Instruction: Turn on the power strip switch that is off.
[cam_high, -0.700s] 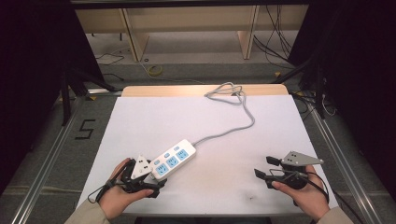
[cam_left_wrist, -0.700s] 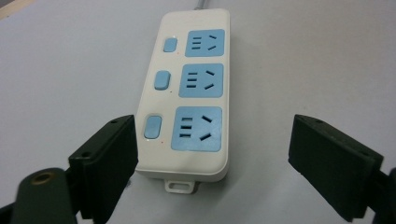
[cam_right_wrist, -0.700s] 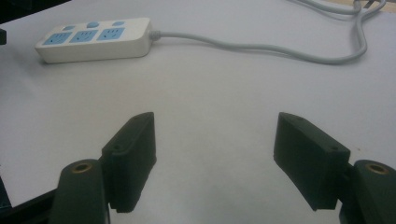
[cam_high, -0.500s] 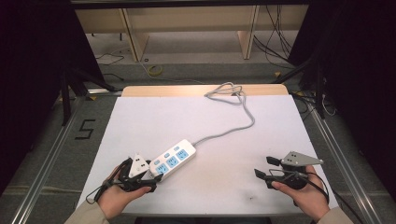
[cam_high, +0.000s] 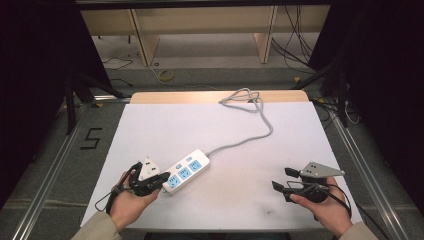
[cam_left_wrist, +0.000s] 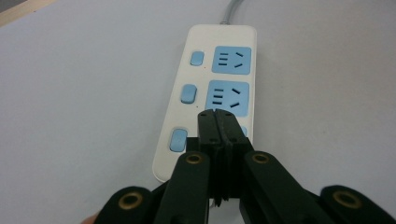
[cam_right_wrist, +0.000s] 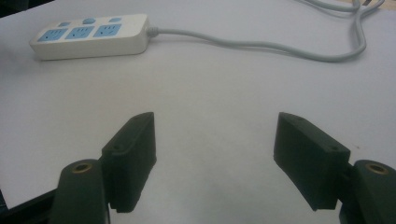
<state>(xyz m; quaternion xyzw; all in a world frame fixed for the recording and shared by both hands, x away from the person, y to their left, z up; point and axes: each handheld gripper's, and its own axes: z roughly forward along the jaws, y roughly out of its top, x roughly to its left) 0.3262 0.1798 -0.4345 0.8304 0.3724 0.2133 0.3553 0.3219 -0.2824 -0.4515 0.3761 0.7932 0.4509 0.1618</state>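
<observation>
My left tongs (cam_left_wrist: 218, 122) are pressed shut with nothing between them, their tips hovering over the near socket of a white power strip (cam_high: 186, 171) that lies near the left of the white worktop (cam_high: 300, 135). My right tongs (cam_right_wrist: 215, 140) gape wide, well apart at the near right. The strip's grey cord (cam_high: 250, 135) trails to the far edge. I judge no switch pressed yet; all three blue buttons (cam_left_wrist: 188, 93) look untouched.
</observation>
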